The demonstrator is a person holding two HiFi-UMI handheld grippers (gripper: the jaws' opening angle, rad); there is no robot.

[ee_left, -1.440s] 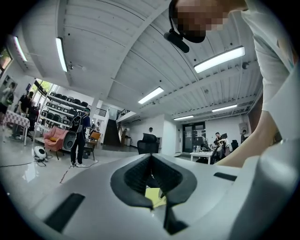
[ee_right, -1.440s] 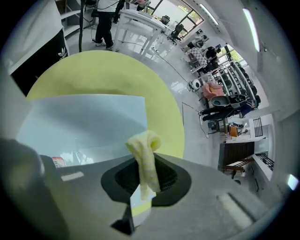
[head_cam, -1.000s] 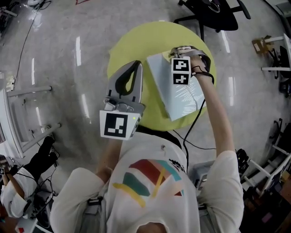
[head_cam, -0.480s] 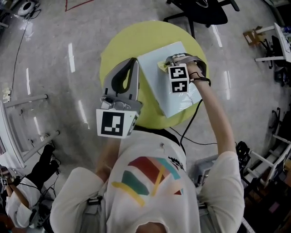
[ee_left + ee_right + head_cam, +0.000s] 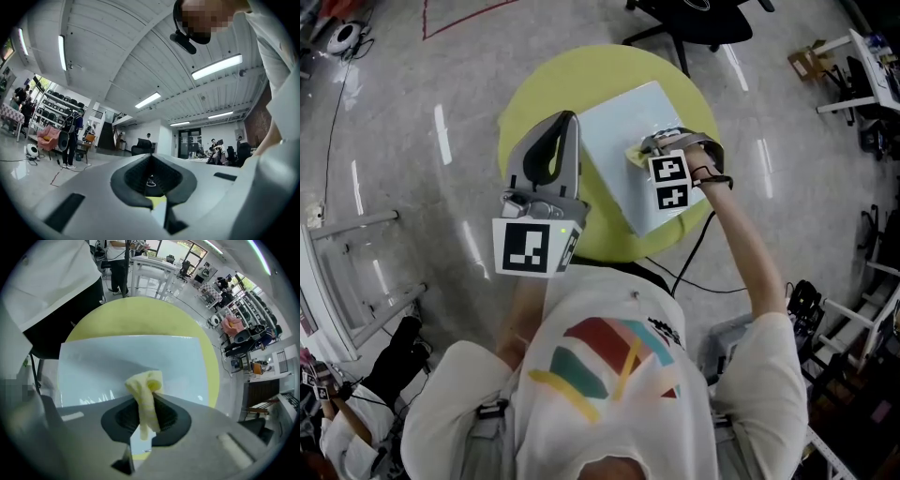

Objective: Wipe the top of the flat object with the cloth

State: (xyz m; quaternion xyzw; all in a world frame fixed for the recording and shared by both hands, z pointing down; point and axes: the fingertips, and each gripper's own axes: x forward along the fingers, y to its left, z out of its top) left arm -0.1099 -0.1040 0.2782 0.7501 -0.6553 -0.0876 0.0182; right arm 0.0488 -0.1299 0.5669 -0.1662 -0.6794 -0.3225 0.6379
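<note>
**Cloth point(image 5: 635, 155) dragged in from the far edge of the flat object point(image 5: 614, 127)**

Since a second ago, the right gripper point(image 5: 645, 148) has drawn the yellow cloth from the far edge of the pale blue flat object toward its middle, nearer the person. The left gripper point(image 5: 566, 124) has kept its raised place over the left side of the table point(image 5: 530, 89).

In the right gripper view, the right gripper point(image 5: 146, 417) has its jaws pinched on the cloth point(image 5: 146, 389). A folded wad bulges out past the tips and rests on the flat object point(image 5: 108, 359), while a strip runs back between the dark pads. The flat object lies on the round yellow table point(image 5: 140, 315), turned at an angle to the person, and the table's rim shows all around it.

The left gripper point(image 5: 151, 174) points out across the room rather than down. Its jaws are pressed together with nothing between them, and a sliver of table and flat object shows below the pads. It touches neither the cloth nor the flat object.

Each gripper carries its marker cube: the right one point(image 5: 669, 182) sits just behind the cloth, and the left one point(image 5: 530, 248) is close to the person's chest.
</note>
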